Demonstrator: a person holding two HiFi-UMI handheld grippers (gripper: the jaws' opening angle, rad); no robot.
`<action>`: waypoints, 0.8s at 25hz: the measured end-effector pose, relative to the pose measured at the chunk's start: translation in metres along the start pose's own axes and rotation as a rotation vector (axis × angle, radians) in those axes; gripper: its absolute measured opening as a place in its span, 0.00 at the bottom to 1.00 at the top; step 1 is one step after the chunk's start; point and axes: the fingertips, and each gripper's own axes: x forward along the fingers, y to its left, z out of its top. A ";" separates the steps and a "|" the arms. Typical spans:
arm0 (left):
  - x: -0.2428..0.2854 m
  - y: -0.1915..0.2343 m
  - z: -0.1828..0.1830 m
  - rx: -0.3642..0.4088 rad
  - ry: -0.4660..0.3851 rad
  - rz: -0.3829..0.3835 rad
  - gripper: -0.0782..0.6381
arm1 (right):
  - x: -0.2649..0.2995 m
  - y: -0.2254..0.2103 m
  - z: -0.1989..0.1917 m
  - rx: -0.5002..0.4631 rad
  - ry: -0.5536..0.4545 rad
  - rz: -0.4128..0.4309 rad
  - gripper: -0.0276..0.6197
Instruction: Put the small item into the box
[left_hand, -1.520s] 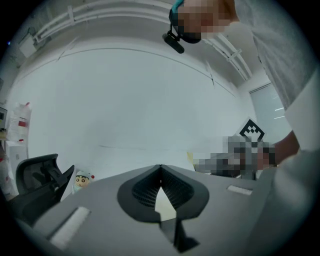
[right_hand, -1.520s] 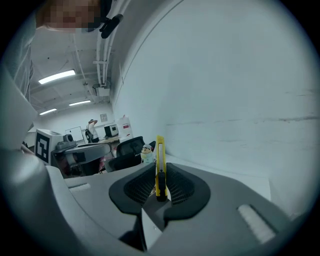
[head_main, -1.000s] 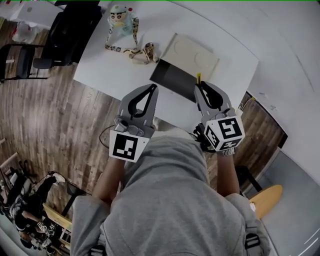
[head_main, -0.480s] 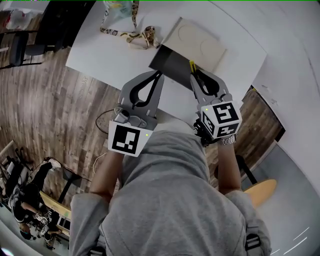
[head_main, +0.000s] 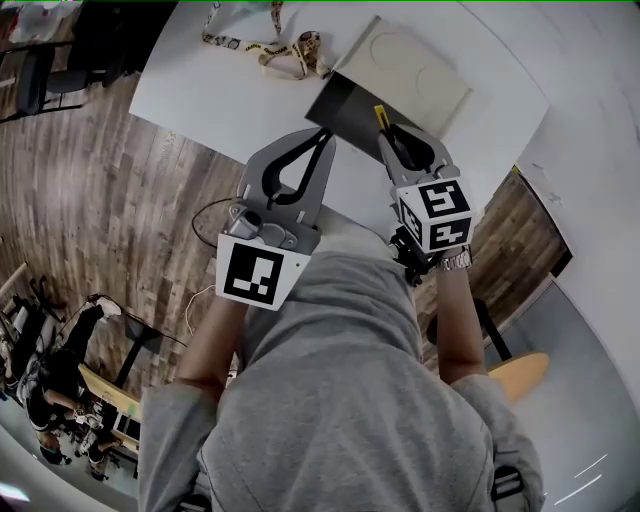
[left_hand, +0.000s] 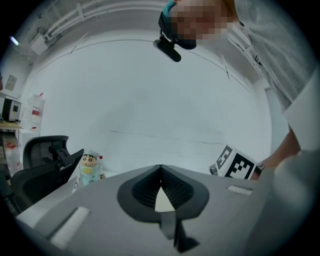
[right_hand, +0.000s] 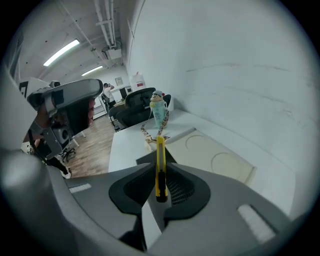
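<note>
**Knife held at the box's edge, left gripper idle**

You stand over a wood-plank floor (head_main: 110, 200) at the near edge of a white table (head_main: 220, 95), your grey hooded top (head_main: 340, 400) filling the lower part of the head view. On the table in front of you lies the open box (head_main: 340, 105), its inside dark, its pale lid (head_main: 420, 70) folded back flat on the far side. A black office chair (left_hand: 40, 165) stands off to the left of the table.

Your left gripper (head_main: 324, 135) hovers above the table's near edge, just left of the box, its jaws closed tip to tip with nothing between them. Your right gripper (right_hand: 160, 172) is clenched on the small item, a yellow utility knife (right_hand: 160, 150), which stands up out of the jaws and points towards the box. From the head view its yellow tip shows against the box's dark inside, at the near right corner.

Farther back on the table stands a small cartoon figurine (right_hand: 158, 111), with a patterned lanyard (head_main: 265, 48) trailing from it to just beside the box's far left corner.
</note>
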 end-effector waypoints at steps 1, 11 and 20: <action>0.000 0.001 -0.001 0.001 0.002 0.000 0.11 | 0.003 0.000 -0.002 -0.005 0.011 0.001 0.17; -0.002 0.005 -0.006 -0.010 0.013 0.003 0.11 | 0.035 0.001 -0.028 -0.004 0.104 0.009 0.17; -0.002 0.008 -0.010 0.000 0.028 -0.020 0.11 | 0.052 -0.005 -0.044 -0.023 0.184 -0.013 0.17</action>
